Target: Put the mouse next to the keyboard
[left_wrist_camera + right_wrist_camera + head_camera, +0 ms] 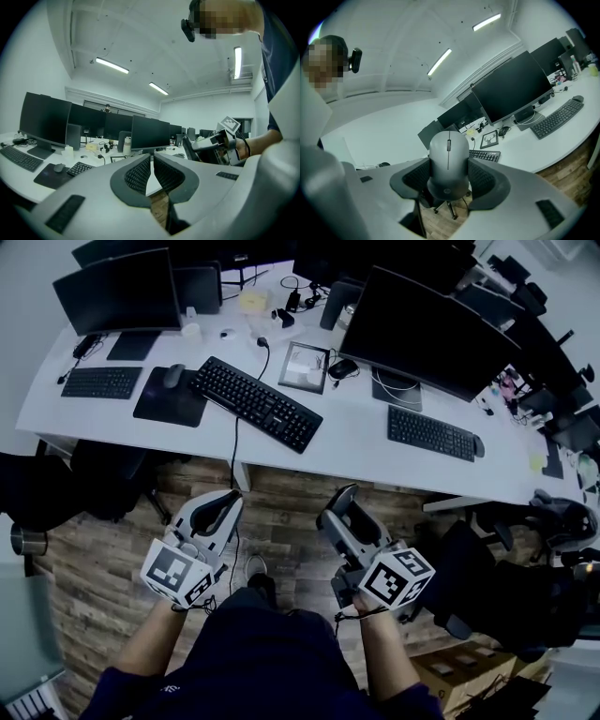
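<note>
Grey plastic is being pinched here: the mouse (448,157) is being gripped by its sides between the pads of the right gripper (449,171), wheel side facing that gripper's camera. It is being held over the wood floor (291,486), short of the white desk (361,442). The left gripper (152,161) is being shown with its jaws pressed together on nothing.

On the desk, the black keyboard (255,402) is being seen lying at a slant, and its cable (234,457) is hanging over the front edge just ahead of the left gripper. A black mouse pad (169,401) with a second mouse (173,375) is lying just to its left, and a framed picture (306,367) just to its right. Two more keyboards, the left keyboard (100,382) and the right keyboard (431,433), are being flanked by dark monitors (422,334). Dark office chairs (89,479) are standing at both sides of the approach.

In the head view the gripped mouse is being almost wholly covered by the jaws. The desk's right end is being cut off by the frame, and the small clutter behind the picture is too small to be named.
</note>
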